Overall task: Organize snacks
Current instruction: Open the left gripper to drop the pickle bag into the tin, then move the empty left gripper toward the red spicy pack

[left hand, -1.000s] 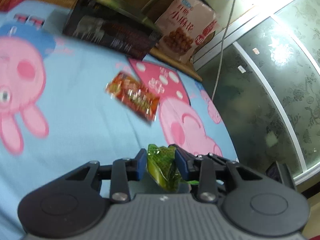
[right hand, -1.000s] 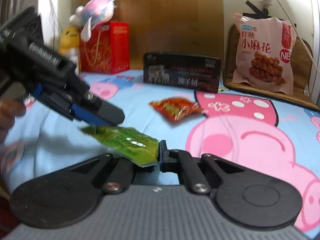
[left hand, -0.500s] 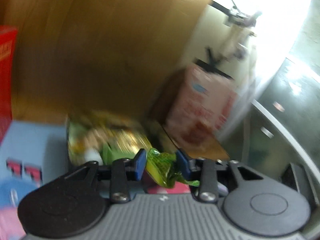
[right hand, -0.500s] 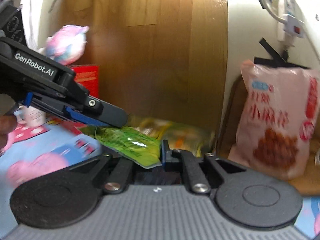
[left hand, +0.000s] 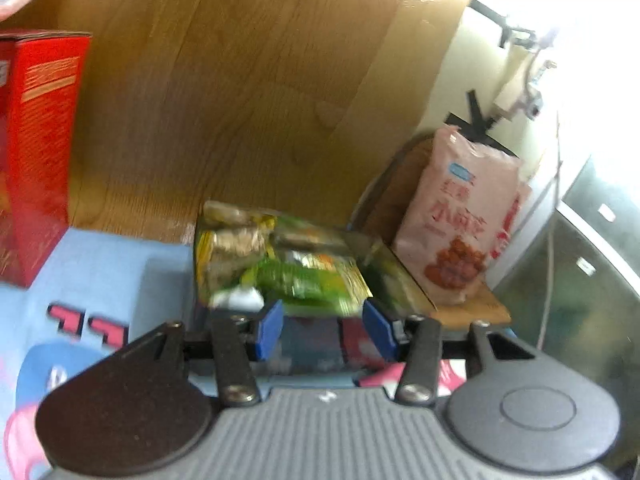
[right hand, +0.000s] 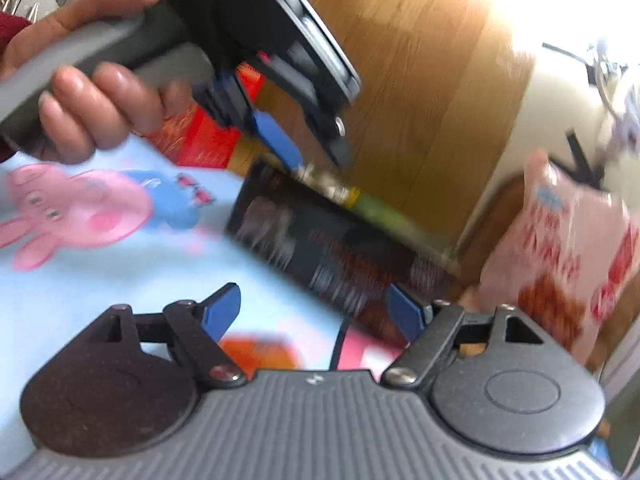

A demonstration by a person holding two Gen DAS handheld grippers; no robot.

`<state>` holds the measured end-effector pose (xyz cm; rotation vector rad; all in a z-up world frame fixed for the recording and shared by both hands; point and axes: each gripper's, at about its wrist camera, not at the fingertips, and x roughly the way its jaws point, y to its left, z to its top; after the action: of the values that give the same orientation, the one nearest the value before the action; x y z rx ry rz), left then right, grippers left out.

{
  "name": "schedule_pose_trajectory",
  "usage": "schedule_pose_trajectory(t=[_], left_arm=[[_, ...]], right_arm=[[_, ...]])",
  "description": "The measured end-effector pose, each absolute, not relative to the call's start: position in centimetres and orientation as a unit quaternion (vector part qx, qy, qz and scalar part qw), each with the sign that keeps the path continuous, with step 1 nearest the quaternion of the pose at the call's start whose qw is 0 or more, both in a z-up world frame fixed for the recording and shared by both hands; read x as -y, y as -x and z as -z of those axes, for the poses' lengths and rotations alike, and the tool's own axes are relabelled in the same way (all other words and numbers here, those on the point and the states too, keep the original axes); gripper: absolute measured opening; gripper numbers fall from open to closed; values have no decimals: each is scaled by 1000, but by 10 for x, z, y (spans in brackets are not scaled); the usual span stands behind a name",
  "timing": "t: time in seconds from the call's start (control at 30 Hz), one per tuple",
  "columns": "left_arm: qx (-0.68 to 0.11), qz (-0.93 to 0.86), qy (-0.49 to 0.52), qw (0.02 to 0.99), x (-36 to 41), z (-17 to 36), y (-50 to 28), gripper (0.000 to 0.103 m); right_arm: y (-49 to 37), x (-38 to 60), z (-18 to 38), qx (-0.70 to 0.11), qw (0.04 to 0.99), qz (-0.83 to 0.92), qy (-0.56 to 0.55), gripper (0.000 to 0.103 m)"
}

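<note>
The left gripper (left hand: pixel 323 328) has just been opening; its blue pads stand parted with nothing pressed between them. The right gripper (right hand: pixel 316 312) has just sprung wide, jaws empty. A hand (right hand: pixel 86 92) wraps the left gripper's grey handle, up and left of the right jaws.

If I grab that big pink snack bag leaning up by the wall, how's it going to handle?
The pink snack bag looks puffy and crinkled, so probably light for its size and floppy; it would likely sag or fold if pinched at one corner. Its film looks glossy, so perhaps slippery. It stands on end, leaning back, so a nudge could tip it over.
</note>
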<state>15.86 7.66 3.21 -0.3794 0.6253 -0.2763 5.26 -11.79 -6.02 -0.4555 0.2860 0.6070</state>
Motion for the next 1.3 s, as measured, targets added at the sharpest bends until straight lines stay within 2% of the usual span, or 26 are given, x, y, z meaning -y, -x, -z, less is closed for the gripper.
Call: schedule_pose_trajectory(t=[0.13,0.27,0.53,0.67,1.3], left_arm=[[-338,153,187,910,-64,-13,-126,46],[-370,116,142,911,-41,12,-100,46],[-351,23,67,934,-22,27,-60,46],[-333,-2,10,943,-3,32,-53,46],[-329,-28,20,944,-8,33,-51,46]], right_arm=[[-33,139,60,-221,907,-310,181,89],[-22,142,62,-243,905,-302,175,89],[-43,154,63,-315,892,-316,75,90],[-48,151,64,-316,891,-317,75,90],[-53,151,66,-314,891,-318,76,90]])
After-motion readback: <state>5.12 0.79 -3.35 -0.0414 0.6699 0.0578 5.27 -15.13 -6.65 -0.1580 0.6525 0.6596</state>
